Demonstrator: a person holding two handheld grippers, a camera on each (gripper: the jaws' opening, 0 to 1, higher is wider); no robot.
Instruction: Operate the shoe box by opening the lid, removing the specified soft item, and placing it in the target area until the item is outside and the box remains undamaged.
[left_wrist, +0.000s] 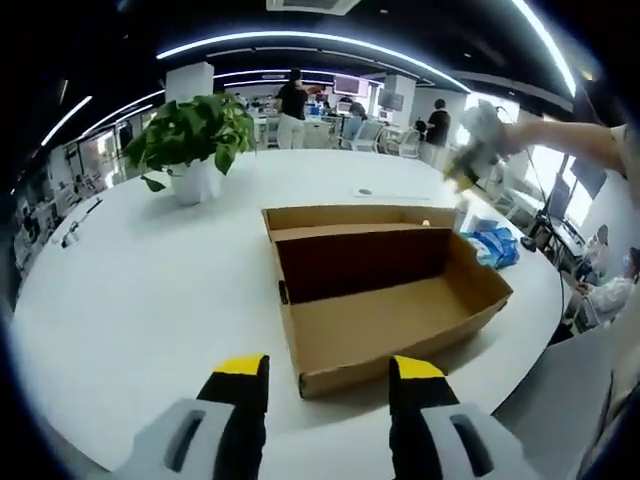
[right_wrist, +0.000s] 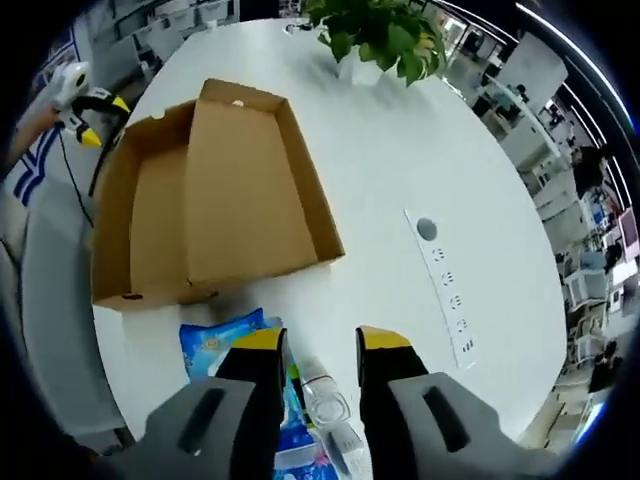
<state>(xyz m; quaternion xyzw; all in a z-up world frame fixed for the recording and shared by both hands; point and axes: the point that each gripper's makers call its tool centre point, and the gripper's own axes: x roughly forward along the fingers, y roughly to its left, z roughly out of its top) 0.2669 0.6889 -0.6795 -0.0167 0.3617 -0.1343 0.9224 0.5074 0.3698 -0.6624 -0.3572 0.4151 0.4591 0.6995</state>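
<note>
Left gripper (left_wrist: 328, 372) hovers over the white table (left_wrist: 130, 290), jaws apart and holding nothing, just short of the open, empty shoe box (left_wrist: 385, 290). Right gripper (right_wrist: 321, 345), jaws likewise apart, hangs above the blue soft packet (right_wrist: 225, 338), which lies on the table just outside the box wall. Beyond stand a potted plant (left_wrist: 190, 140) and a socket strip (right_wrist: 447, 285).

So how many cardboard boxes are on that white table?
1: the open box lies mid-table, in front of the potted plant; a blue packet lies just outside one end. Nothing suggests another hidden.
</note>
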